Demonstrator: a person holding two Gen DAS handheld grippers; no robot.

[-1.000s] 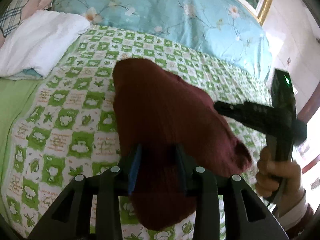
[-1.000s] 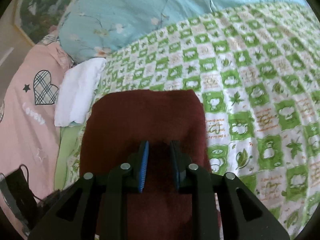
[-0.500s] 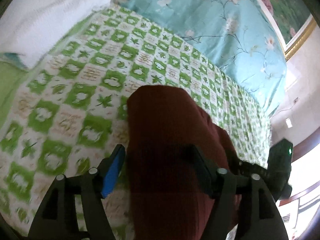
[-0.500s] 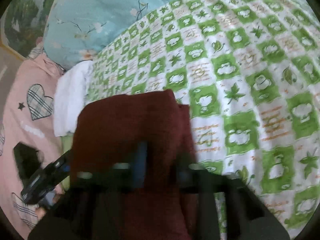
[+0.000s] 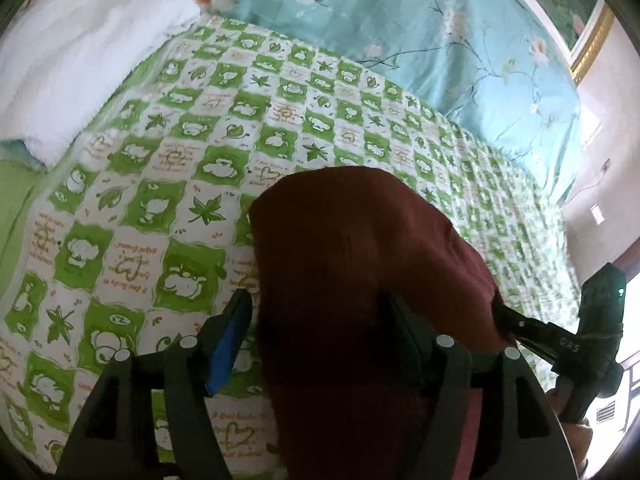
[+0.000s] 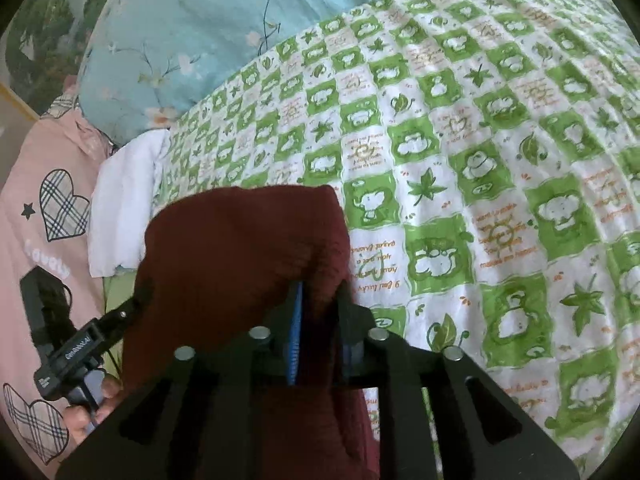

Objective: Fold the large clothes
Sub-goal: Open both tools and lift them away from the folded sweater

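Observation:
A dark red knitted garment [image 5: 360,264] lies folded on the green-and-white checked bed cover [image 5: 168,168]. My left gripper [image 5: 316,320] is open, its fingers set wide on either side of the garment's near edge. In the right wrist view the same garment [image 6: 240,256] fills the lower middle. My right gripper [image 6: 318,300] is shut on a fold of the red fabric at its right edge. The right gripper also shows in the left wrist view [image 5: 516,324], with its tip against the garment's right side.
A light blue floral quilt [image 5: 400,28] lies along the far side of the bed. A folded white towel [image 5: 68,64] sits at the far left. A pink pillow with plaid hearts [image 6: 48,216] lies to the left in the right wrist view.
My left gripper has opened wide and let go of the garment. The garment has come down onto the bed cover. My right gripper keeps its hold on the fabric.

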